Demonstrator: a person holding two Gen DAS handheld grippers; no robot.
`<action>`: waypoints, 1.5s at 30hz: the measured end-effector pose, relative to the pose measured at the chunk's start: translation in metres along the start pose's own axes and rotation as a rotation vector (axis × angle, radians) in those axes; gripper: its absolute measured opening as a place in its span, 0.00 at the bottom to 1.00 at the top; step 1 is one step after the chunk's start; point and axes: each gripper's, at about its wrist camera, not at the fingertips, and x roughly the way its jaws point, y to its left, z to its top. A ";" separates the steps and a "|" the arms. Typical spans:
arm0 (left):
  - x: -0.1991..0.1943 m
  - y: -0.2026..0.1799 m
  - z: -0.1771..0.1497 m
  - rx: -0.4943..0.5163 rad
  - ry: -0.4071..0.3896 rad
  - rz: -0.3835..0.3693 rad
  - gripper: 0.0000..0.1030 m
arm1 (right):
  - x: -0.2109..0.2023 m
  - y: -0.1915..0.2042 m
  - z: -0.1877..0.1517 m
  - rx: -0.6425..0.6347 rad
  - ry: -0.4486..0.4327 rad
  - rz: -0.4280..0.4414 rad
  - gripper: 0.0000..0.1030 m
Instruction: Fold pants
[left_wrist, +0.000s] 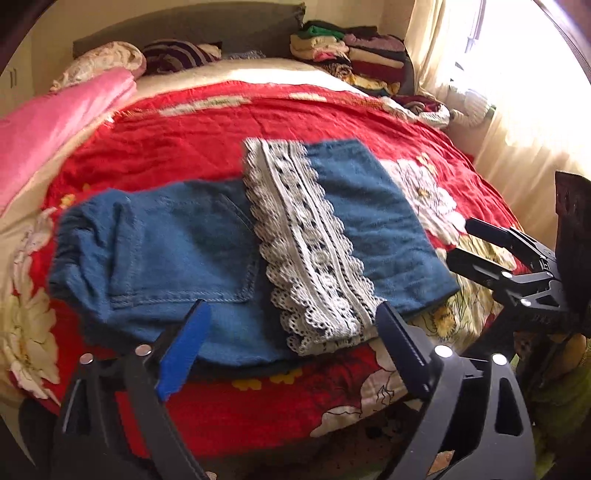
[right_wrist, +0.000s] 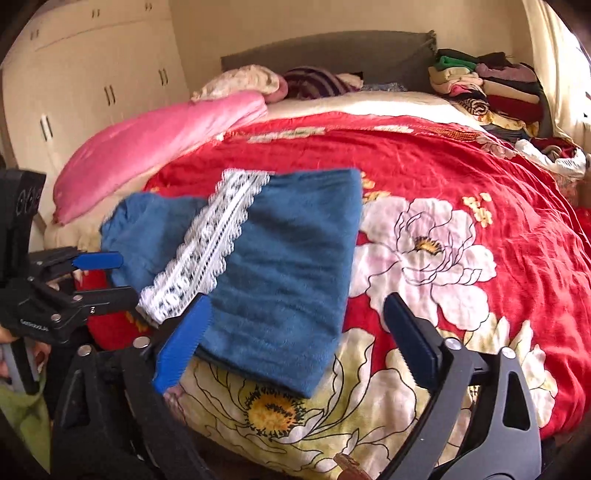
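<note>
Jaws spread on both grippers above folded pants (left_wrist: 229, 251).

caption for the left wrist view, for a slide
Open left gripper hovers over half-folded blue pants with lace trim on a red floral bedspread.

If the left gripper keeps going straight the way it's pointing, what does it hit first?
Most likely the blue pants: the open left gripper points at their near edge, by the white lace trim, with nothing in between. Depth is hard to judge.
</note>
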 end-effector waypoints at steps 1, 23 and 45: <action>-0.004 0.002 0.001 -0.003 -0.007 0.010 0.88 | -0.001 -0.001 0.002 0.007 -0.003 0.001 0.90; -0.051 0.099 -0.015 -0.212 -0.074 0.151 0.88 | 0.007 0.083 0.065 -0.187 0.004 0.155 0.91; -0.017 0.152 -0.040 -0.366 -0.074 -0.055 0.56 | 0.137 0.208 0.125 -0.470 0.247 0.335 0.91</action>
